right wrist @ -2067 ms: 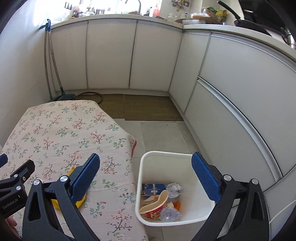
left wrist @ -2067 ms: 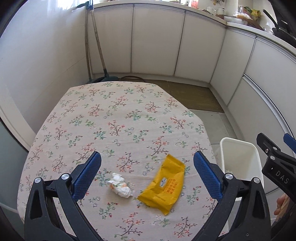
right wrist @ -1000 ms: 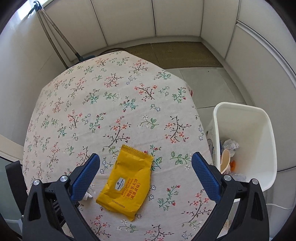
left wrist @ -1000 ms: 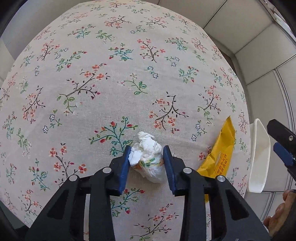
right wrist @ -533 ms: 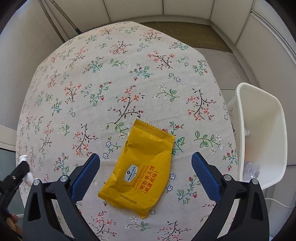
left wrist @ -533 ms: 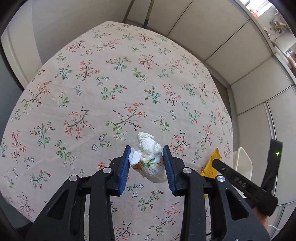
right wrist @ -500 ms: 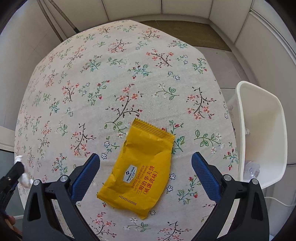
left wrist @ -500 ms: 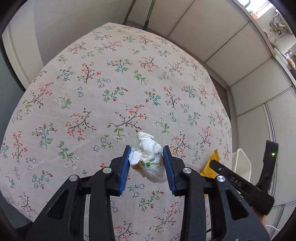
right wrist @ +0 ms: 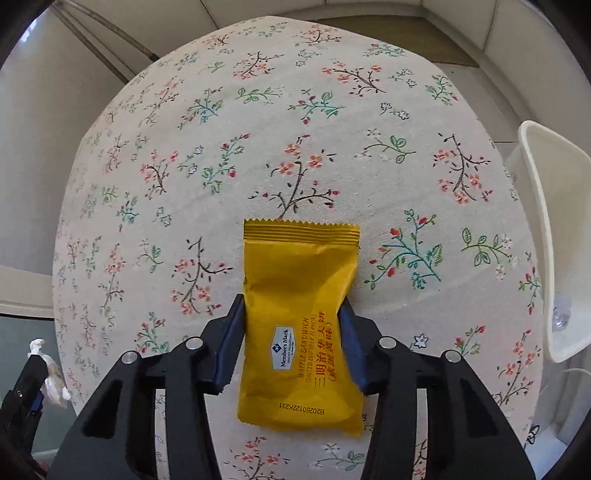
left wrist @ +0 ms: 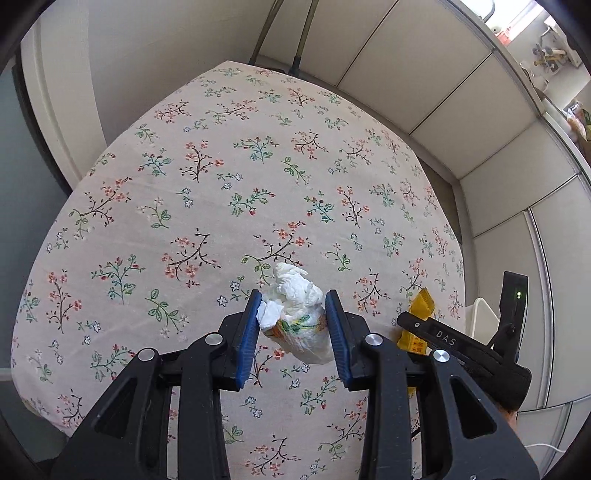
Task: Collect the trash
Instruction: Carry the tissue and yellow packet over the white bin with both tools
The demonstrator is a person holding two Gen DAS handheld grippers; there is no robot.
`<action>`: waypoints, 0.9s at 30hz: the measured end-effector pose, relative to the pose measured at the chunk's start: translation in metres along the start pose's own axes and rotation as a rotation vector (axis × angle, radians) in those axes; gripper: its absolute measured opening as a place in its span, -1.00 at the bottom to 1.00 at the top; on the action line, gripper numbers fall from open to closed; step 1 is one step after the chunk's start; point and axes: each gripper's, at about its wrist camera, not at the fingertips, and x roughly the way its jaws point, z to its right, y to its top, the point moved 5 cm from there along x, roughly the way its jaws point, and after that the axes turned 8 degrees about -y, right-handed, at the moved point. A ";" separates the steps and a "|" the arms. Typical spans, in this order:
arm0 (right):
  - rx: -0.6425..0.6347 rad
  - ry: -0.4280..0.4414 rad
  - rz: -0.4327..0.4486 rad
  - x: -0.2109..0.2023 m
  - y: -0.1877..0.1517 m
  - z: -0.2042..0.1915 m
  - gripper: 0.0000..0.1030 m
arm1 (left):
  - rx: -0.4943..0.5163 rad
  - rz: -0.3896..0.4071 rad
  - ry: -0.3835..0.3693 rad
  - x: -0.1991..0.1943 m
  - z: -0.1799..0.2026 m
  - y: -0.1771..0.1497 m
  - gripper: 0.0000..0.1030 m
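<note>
Both claws pinch trash: left claw (left wrist: 293, 326) crumpled tissue (left wrist: 297, 315), right claw (right wrist: 291, 345) half-hiding yellow wrapper (right wrist: 301, 317).

Open cloth ahead of both tools, walls and cabinets around the far sides.

Ahead of the left hand-held gripper (left wrist: 293, 325), whose jaws are filled by a crumpled tissue (left wrist: 297, 314), the flowered surface (left wrist: 207, 206) lies bare right to its far edge, where two leaning broom handles (left wrist: 284, 33) and a wall stand. To its right the right hand-held gripper (left wrist: 461, 347) blocks the way, touching a yellow snack packet (left wrist: 419, 321). Ahead of the right hand-held gripper (right wrist: 295, 339), the packet (right wrist: 301, 306) sits between the jaws; beyond it the cloth is free. A white bin (right wrist: 554, 236) stands to its right, just off the surface's edge, mouth open.
</note>
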 end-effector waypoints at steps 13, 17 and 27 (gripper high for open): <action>-0.127 0.113 0.220 -0.070 0.019 -0.033 -0.27 | 0.002 0.043 -0.021 -0.009 0.005 0.009 -0.35; -0.157 0.121 0.305 -0.098 0.024 -0.032 -0.27 | 0.016 0.058 -0.023 -0.010 0.013 0.011 -0.35; -0.152 0.078 0.477 -0.145 0.035 -0.008 -0.27 | 0.064 0.072 -0.031 -0.004 0.036 0.009 -0.35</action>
